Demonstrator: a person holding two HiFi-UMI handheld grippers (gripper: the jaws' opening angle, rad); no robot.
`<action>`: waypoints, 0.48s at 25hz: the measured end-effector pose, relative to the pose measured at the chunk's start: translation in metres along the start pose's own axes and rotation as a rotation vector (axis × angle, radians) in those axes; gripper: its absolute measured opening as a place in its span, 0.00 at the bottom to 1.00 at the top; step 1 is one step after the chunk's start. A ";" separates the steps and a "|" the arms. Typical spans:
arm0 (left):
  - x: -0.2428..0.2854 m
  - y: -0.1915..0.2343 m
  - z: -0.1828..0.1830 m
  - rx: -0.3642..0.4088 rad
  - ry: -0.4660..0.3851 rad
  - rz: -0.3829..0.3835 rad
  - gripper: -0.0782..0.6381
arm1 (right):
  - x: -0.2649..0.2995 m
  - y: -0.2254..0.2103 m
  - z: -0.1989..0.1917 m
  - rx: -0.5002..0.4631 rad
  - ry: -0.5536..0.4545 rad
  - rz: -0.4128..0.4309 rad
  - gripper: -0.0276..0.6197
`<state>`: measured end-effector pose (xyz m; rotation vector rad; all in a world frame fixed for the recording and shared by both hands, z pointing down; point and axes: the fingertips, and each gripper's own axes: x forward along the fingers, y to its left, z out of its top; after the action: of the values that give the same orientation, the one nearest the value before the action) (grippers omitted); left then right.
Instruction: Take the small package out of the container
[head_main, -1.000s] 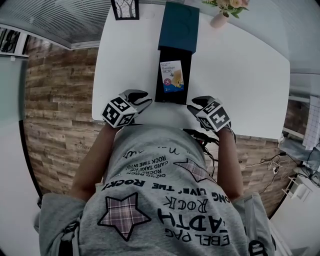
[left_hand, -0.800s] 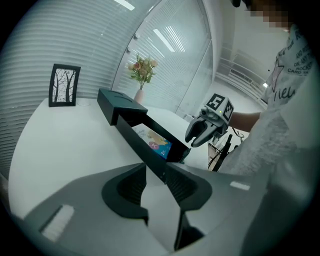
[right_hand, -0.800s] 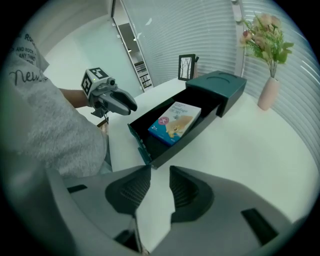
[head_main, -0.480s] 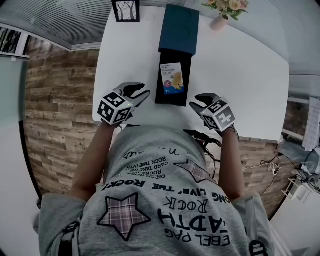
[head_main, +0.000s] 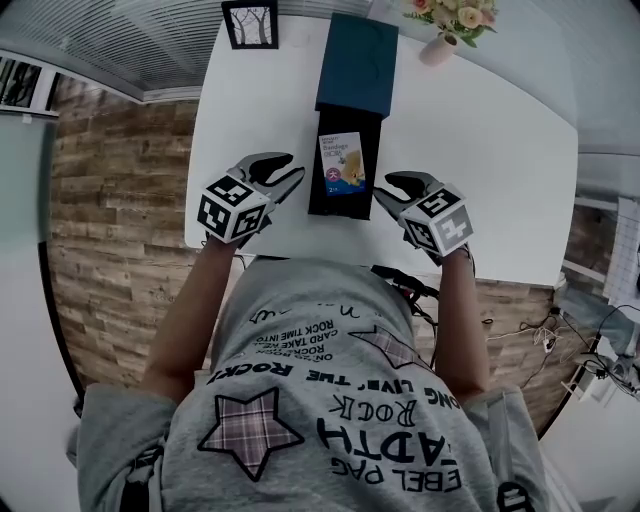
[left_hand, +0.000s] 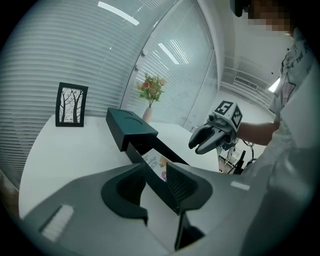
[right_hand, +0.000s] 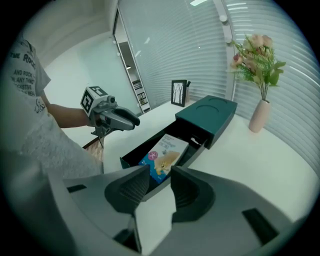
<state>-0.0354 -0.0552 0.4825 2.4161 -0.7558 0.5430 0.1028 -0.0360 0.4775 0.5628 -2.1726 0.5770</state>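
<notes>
Since a second ago, lifted and shifted toward the top of the frame: left gripper (head_main: 283, 172) and right gripper (head_main: 392, 192), now flanking the near end of the black drawer tray (head_main: 335, 204) rather than hanging over the lower edge of the white table (head_main: 490, 170). At centre left, just beside the tray's left wall, left gripper with jaws apart and nothing pinched; through the gap in the left gripper view (left_hand: 156, 183), only the tray's edge. At centre right, just beside the tray's right wall, right gripper with jaws just widened further, likewise clamping nothing (right_hand: 160, 192). Lying flat inside the tray, in the upper middle of the head view, small package (head_main: 342, 163), white and blue, untouched by either tool and seen beyond the right jaws (right_hand: 164, 154). Pulled out of a teal sleeve (head_main: 357, 60) toward the bottom of the frame, that tray. Along the top edge, picture frame (head_main: 250, 20) at left and vase of flowers (head_main: 440, 42) at right.
</notes>
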 end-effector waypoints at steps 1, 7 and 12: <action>0.000 0.001 0.003 -0.001 -0.006 0.005 0.27 | 0.001 -0.001 0.005 -0.003 -0.010 -0.001 0.22; -0.001 0.005 0.010 0.023 -0.015 0.076 0.26 | 0.016 -0.004 0.027 -0.043 -0.034 0.015 0.23; -0.002 0.022 0.022 -0.007 -0.064 0.129 0.12 | 0.039 -0.022 0.041 -0.050 -0.027 0.036 0.23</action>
<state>-0.0458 -0.0827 0.4725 2.3997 -0.9443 0.5139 0.0687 -0.0848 0.4895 0.5083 -2.2205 0.5362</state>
